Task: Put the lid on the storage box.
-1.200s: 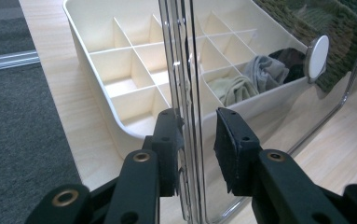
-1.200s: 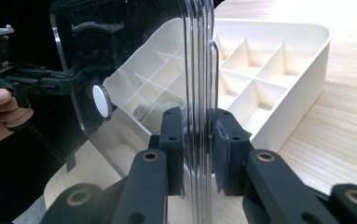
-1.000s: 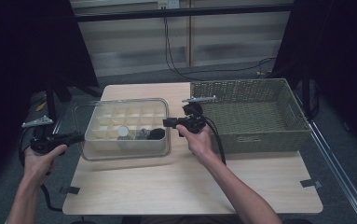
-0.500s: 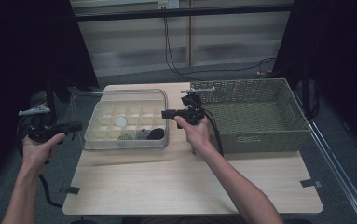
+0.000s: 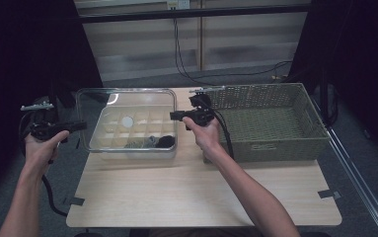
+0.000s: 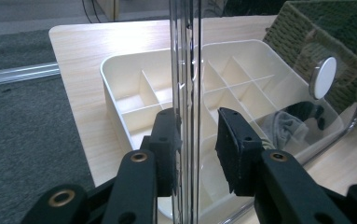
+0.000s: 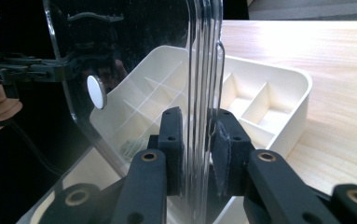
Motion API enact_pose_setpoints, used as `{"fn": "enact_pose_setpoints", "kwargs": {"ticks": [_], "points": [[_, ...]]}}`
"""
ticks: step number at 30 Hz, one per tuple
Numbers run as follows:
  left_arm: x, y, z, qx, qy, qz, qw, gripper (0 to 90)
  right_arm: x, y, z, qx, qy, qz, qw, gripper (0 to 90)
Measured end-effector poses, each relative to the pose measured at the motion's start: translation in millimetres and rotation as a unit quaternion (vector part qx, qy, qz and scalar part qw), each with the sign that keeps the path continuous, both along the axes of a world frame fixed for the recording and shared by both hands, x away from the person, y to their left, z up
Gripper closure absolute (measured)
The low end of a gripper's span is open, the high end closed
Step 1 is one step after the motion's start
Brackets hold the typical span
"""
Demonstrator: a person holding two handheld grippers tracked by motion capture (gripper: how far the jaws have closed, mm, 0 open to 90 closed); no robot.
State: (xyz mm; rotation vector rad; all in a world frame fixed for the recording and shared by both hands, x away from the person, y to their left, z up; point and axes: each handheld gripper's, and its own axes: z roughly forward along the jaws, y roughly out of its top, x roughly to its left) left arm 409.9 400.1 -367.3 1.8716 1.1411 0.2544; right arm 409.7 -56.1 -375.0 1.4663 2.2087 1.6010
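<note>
Two tools are at work on one thing: a clear, rectangular plastic lid [image 5: 127, 118] with rounded corners and a small white round disc [image 5: 127, 120] at its middle. We hold the lid up off the cream plastic organizer tray [image 5: 153, 129], tilted so that it leans over the divided compartments rather than lying on them.

Our left tool [image 5: 73, 125] sits at the lid's left edge. In the left gripper view the left tool [image 6: 195, 147] has that transparent edge running upright between its black jaws; the left jaw pad lies against the plastic, while the right pad stands a little off it, so the jaws look slightly spread around the lid.

Our right tool [image 5: 175, 115] sits at the lid's right edge, beside the green woven rectangular basket [image 5: 275, 123]. In the right gripper view the right tool [image 7: 198, 149] has both pads pressed on the lid's ribbed rim, pinching it.

Below the lid, the tray rests on the light wooden tabletop [image 5: 201, 192], just left of the basket. Some dark and grey small items [image 5: 154, 142] lie in the tray's near compartments; we cannot tell what they are. The other compartments that we can see through the lid look bare.
</note>
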Motion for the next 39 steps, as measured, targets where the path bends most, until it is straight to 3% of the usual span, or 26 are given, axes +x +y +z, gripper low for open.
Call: {"fn": "enact_pose_setpoints", "kwargs": {"ticks": [15,19,22,26,31,35,39], "points": [[16.7,-5.5,-6.0,0.003,0.014,0.011,0.9998,66.9,10.7,-0.6,-5.9,-0.006,0.008,-0.008,0.9999,75.0],[20.0,-8.3,-7.2,0.018,0.018,0.005,0.9997,65.4,15.1,0.5,-8.1,-0.015,0.009,-0.010,0.9998,73.5],[22.9,-6.9,-9.9,0.016,0.022,0.002,0.9996,65.3,20.0,1.5,-11.5,-0.023,0.015,-0.011,0.9996,72.4],[26.5,-4.4,-16.4,0.011,0.031,0.004,0.9995,64.8,23.6,2.1,-13.8,-0.012,0.022,-0.012,0.9996,72.7],[31.6,-3.4,-20.4,0.000,0.038,0.006,0.9992,64.0,28.7,5.4,-15.9,-0.023,0.025,-0.014,0.9993,71.0],[29.5,-1.4,-19.1,-0.009,0.036,0.005,0.9993,65.4,27.5,5.3,-14.4,-0.023,0.027,-0.014,0.9993,71.3],[25.5,-1.0,-15.2,-0.001,0.031,0.003,0.9995,66.6,24.1,6.3,-10.3,-0.028,0.024,-0.013,0.9992,71.7]]}}
